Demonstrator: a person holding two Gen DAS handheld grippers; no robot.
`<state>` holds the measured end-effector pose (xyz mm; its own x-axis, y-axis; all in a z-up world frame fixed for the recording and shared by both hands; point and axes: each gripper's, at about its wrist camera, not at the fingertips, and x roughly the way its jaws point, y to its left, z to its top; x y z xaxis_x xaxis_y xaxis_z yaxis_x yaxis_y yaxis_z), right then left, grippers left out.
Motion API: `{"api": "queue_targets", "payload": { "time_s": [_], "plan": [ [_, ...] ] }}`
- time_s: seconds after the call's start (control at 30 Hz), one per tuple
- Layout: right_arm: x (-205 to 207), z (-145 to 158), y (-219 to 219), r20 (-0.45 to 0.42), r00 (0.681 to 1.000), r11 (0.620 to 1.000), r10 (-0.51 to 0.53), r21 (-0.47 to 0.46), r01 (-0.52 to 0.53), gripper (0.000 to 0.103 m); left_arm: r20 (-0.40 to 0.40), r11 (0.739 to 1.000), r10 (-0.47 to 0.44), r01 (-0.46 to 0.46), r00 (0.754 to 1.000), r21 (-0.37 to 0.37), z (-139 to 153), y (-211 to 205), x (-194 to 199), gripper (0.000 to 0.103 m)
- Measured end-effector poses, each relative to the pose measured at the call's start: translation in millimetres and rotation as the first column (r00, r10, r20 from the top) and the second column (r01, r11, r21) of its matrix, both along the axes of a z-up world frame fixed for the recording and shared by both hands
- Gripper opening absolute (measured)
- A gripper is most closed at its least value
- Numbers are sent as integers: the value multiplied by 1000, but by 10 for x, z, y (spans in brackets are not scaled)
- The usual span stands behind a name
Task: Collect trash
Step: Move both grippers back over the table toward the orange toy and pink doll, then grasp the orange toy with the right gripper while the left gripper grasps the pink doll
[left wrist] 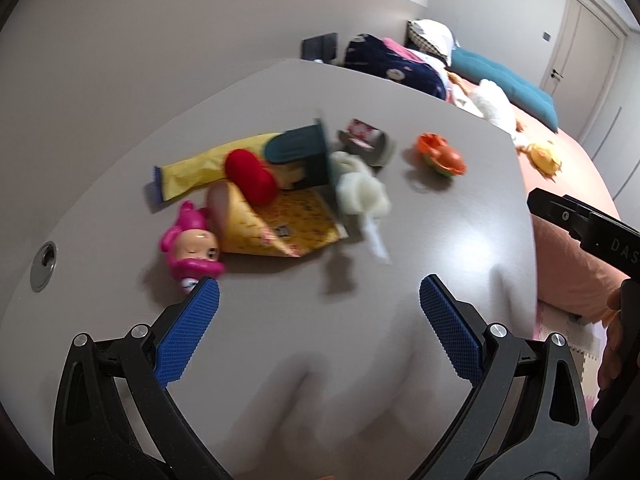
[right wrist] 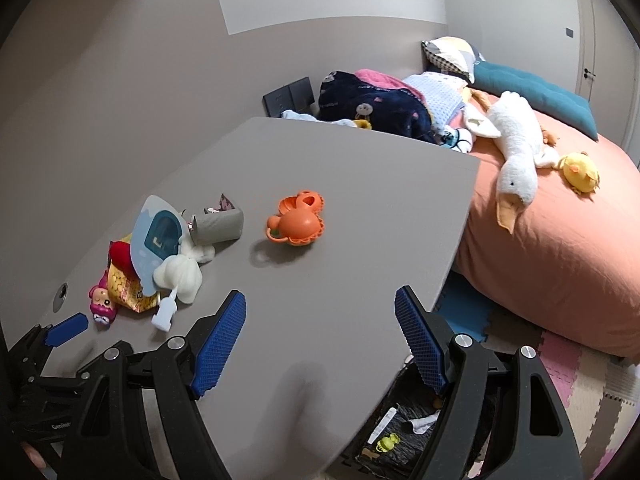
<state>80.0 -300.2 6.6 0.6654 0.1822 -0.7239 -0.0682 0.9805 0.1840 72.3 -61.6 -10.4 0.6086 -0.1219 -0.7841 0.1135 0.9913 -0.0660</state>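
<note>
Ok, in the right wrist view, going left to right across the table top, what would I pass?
Pink doll → white syringe-like applicator → grey roll → orange toy → then the table ends and the bed with the white goose plush begins.

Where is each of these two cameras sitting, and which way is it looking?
Left wrist view: on the left gripper, looking down at the table clutter; its open blue fingers and the right gripper's tip show.
Right wrist view: on the right gripper, looking over the table's corner toward the bed; its open fingers and a left finger show.
Shared: pink doll, orange toy.
</note>
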Motion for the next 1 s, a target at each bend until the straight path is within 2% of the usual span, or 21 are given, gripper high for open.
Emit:
{"api": "queue_targets", "payload": {
  "time_s": [0.23, 0.33, 0.5, 0.77, 1.0],
  "plan": [
    [277, -91, 113, -27, 1000, 1000, 12, -10, -12, 78, 11, 998, 69, -69, 998, 0, -42, 342, 68, 96],
    [375, -120, 143, -35, 999, 1000, 13, -14, -13, 78, -1, 995, 93, -93, 996, -19, -78, 479, 121, 88],
    [549, -179, 222, -47, 999, 999, 19, -33, -20, 78, -32, 994, 109, -109, 994, -14, -182, 620, 213, 67],
    [835, -284, 310, -74, 997, 998, 16, -62, -21, 78, -53, 993, 119, -120, 991, -19, -297, 730, 313, 49],
    [1131, -393, 366, -99, 995, 996, 11, -90, -20, 77, -62, 994, 112, -113, 992, -7, -359, 766, 417, 49]
  ]
}}
